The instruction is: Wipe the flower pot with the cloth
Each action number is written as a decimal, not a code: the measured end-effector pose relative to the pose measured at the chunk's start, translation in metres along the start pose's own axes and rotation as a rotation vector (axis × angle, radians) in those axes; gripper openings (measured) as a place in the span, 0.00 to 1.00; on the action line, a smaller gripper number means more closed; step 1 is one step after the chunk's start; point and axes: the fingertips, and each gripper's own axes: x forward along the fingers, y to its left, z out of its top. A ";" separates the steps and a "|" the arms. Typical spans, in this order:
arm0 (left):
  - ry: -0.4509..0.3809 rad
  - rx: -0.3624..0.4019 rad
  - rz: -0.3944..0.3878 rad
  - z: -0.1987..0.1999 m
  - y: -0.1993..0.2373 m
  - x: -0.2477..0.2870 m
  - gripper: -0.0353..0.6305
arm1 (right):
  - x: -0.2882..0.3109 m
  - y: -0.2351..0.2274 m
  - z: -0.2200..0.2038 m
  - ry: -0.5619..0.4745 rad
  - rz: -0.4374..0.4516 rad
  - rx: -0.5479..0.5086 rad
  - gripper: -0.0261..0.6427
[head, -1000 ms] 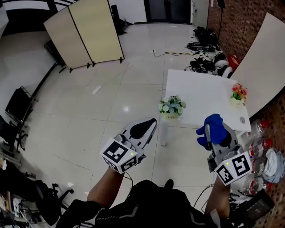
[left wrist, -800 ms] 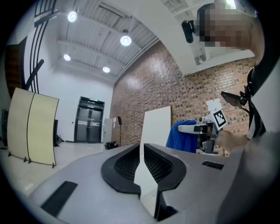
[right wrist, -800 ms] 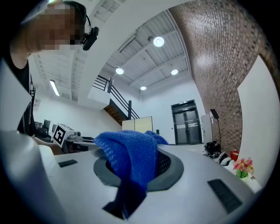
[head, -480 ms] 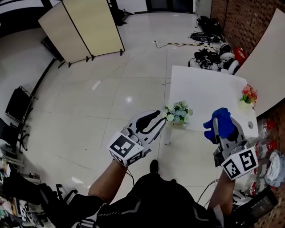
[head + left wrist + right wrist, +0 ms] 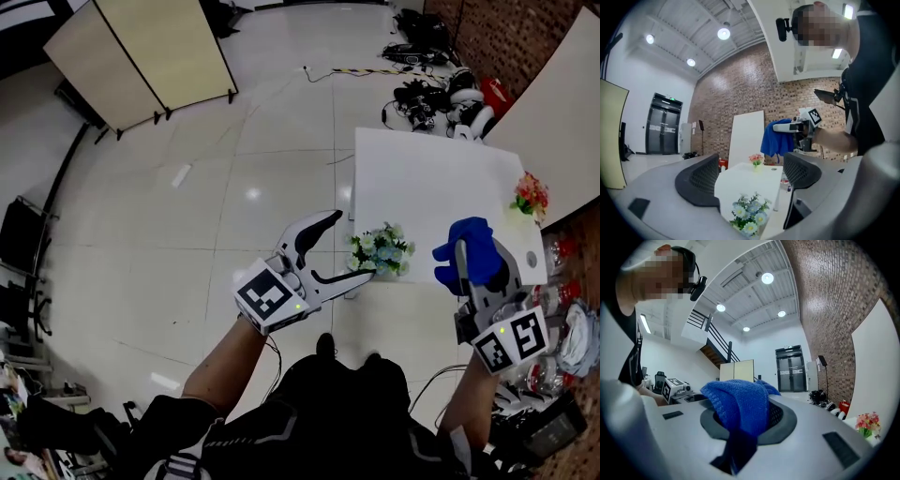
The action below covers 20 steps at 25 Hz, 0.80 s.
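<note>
Cloth (image 5: 473, 242) of blue knit hangs bunched from the right gripper (image 5: 466, 267), whose jaws are clamped on it, at the four o'clock side of the head view. In the right gripper view the cloth (image 5: 740, 408) spills over and between that gripper's (image 5: 750, 420) dark pads and hides their tips. At the eight o'clock side a person's bare forearm carries the left gripper (image 5: 356, 245), its jaws spread wide after just opening and gripping nothing. The left gripper view shows both mesh pads of the left gripper (image 5: 750, 176) well apart, with the flower pot (image 5: 750, 218) low in the gap ahead of them. The flower pot (image 5: 380, 251), topped with pale blue and white blooms, stands at the near left corner of a white table (image 5: 441, 178), between the two grippers: the left at its nine o'clock, the right at its three o'clock. The lower left jaw ends just beside the leaves, perhaps touching them; the head view does not settle it. Well apart, at the pot's two o'clock, a second pot of red flowers (image 5: 531, 195) stands at the table's right edge. Beyond, on the glossy floor, lie tangled cables and gear (image 5: 431, 89) at twelve o'clock and a folding screen (image 5: 141, 56) at ten o'clock.
</note>
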 end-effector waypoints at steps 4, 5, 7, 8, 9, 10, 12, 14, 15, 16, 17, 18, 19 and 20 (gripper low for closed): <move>0.033 -0.006 -0.003 -0.014 0.012 0.020 0.72 | 0.014 -0.019 -0.008 0.014 0.020 0.008 0.15; 0.033 -0.001 0.001 -0.015 0.015 0.024 0.72 | 0.018 -0.022 -0.010 0.018 0.026 0.010 0.15; 0.033 0.001 0.002 -0.018 0.014 0.026 0.75 | 0.023 -0.024 -0.012 0.023 0.048 0.008 0.15; 0.039 -0.001 -0.003 -0.020 0.011 0.026 0.77 | 0.024 -0.025 -0.013 0.023 0.057 0.007 0.15; 0.049 -0.004 -0.010 -0.024 0.008 0.026 0.81 | 0.024 -0.025 -0.013 0.023 0.063 0.007 0.15; 0.061 -0.009 -0.017 -0.030 0.007 0.027 0.86 | 0.024 -0.026 -0.014 0.026 0.069 0.009 0.15; 0.094 -0.030 -0.022 -0.049 0.008 0.029 0.94 | 0.025 -0.026 -0.018 0.038 0.088 0.010 0.15; 0.140 -0.045 -0.021 -0.075 0.012 0.030 0.95 | 0.029 -0.029 -0.026 0.055 0.103 0.012 0.15; 0.159 -0.050 -0.021 -0.089 0.014 0.031 0.95 | 0.031 -0.032 -0.031 0.065 0.105 0.017 0.15; 0.173 -0.055 -0.023 -0.103 0.014 0.033 0.95 | 0.032 -0.035 -0.038 0.076 0.103 0.025 0.15; 0.184 -0.055 -0.029 -0.119 0.014 0.035 0.95 | 0.033 -0.039 -0.045 0.088 0.100 0.032 0.15; 0.197 -0.050 -0.036 -0.136 0.014 0.038 0.95 | 0.033 -0.042 -0.052 0.097 0.096 0.038 0.15; 0.212 -0.047 -0.037 -0.153 0.015 0.040 0.95 | 0.032 -0.045 -0.060 0.106 0.092 0.040 0.15; 0.226 -0.053 -0.031 -0.170 0.015 0.041 0.95 | 0.032 -0.047 -0.068 0.114 0.089 0.039 0.15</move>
